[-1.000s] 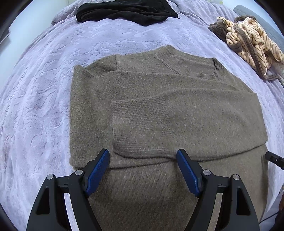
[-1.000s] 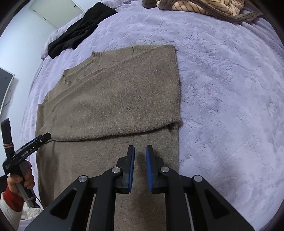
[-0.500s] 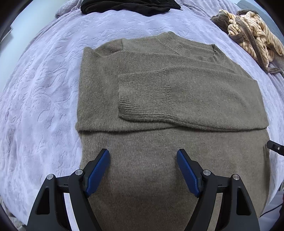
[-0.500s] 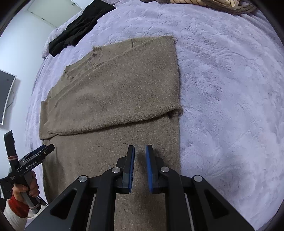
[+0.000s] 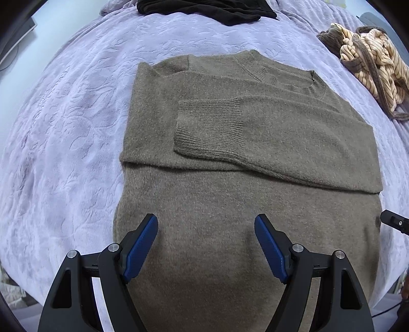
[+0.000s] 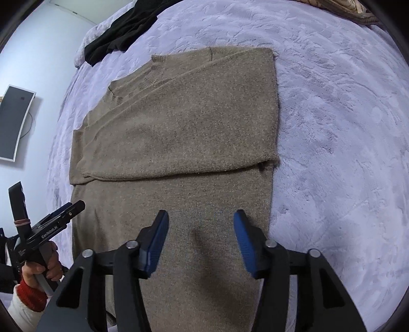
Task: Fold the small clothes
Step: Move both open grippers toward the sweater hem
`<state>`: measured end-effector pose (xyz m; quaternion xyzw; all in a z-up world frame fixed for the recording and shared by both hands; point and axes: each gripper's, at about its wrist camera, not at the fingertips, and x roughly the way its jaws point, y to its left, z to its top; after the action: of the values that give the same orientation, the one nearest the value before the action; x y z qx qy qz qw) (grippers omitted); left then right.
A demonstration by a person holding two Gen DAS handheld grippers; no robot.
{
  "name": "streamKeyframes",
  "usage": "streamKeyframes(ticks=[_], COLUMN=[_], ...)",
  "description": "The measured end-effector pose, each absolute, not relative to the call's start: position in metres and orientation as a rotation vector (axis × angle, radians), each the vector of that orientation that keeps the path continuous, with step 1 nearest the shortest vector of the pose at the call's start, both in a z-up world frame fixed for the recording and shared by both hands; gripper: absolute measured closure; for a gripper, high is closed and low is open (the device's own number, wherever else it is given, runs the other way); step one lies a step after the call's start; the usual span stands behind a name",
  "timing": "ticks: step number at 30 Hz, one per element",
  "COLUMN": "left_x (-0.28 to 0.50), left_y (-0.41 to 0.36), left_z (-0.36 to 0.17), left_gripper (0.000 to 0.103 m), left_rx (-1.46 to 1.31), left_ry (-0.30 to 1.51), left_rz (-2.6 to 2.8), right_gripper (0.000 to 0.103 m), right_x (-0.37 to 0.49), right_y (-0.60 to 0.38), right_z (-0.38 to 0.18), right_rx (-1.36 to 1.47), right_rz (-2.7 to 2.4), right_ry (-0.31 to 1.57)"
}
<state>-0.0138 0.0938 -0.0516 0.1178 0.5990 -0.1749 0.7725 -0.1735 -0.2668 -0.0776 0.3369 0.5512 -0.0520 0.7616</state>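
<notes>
I have both tongs spread wide and holding nothing: the left tongs (image 5: 205, 240) and the right tongs (image 6: 200, 236) hang just over the near body of the brown sweater (image 5: 230, 204), which lies flat on the lavender bedspread (image 5: 64, 153) directly ahead of them. Both sleeves are crossed over the chest beyond my tongs, the ribbed cuff (image 5: 207, 127) lying on top, so the piece is already a neat rectangle. I judge that is why I sit over the lower half: the hem, below my views, is the next edge to take up and carry toward the collar (image 5: 278, 74). The side edges run straight just outside each pair of tongs, with bare bedspread beyond them. The black garment (image 5: 204, 10) and striped garment (image 5: 370, 58) lie well past the collar, clear of the fold.
</notes>
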Motion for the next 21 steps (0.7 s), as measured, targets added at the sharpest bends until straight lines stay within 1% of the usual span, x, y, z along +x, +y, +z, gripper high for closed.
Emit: streamKeyframes(ticks=[7,8,9,10,11,13,15,21], left_x=[-0.028,-0.029,-0.03,-0.032,-0.033,-0.037,-0.04,-0.06], left_y=[0.101,0.104,0.107,0.112,0.116,0.124,0.132,0.169], left_z=[-0.042,-0.042,-0.041,-0.039,-0.038,-0.038,-0.041,-0.055], left_gripper=[0.024,0.019,0.002,0.0,0.0,0.0,0.0,0.0], left_rx=[0.238,0.239,0.24,0.238,0.237,0.249,0.255,0.238], left_ry=[1.284,1.283,1.286,1.281,1.278,1.285,1.302,1.385], left_rz=[-0.356,-0.35,-0.343,-0.335,-0.339,-0.339,-0.33,-0.289], right_gripper=[0.045,0.044,0.044,0.044,0.043,0.038,0.035,0.035], right_x=[-0.171,-0.172,-0.172,-0.173,-0.175,-0.177,-0.182,-0.206], right_y=[-0.269,-0.269,-0.269,-0.269,-0.269,-0.267,-0.266,-0.25], right_z=[-0.077,-0.077,-0.077,-0.078,-0.078,-0.08,-0.081,-0.087], right_rx=[0.732,0.737,0.741,0.746,0.755,0.777,0.811,0.867], right_rz=[-0.071,-0.069,-0.067,-0.065,-0.063,-0.058,-0.049,-0.031], right_ry=[1.222,1.223,1.223,1.224,1.223,1.221,1.214,1.209])
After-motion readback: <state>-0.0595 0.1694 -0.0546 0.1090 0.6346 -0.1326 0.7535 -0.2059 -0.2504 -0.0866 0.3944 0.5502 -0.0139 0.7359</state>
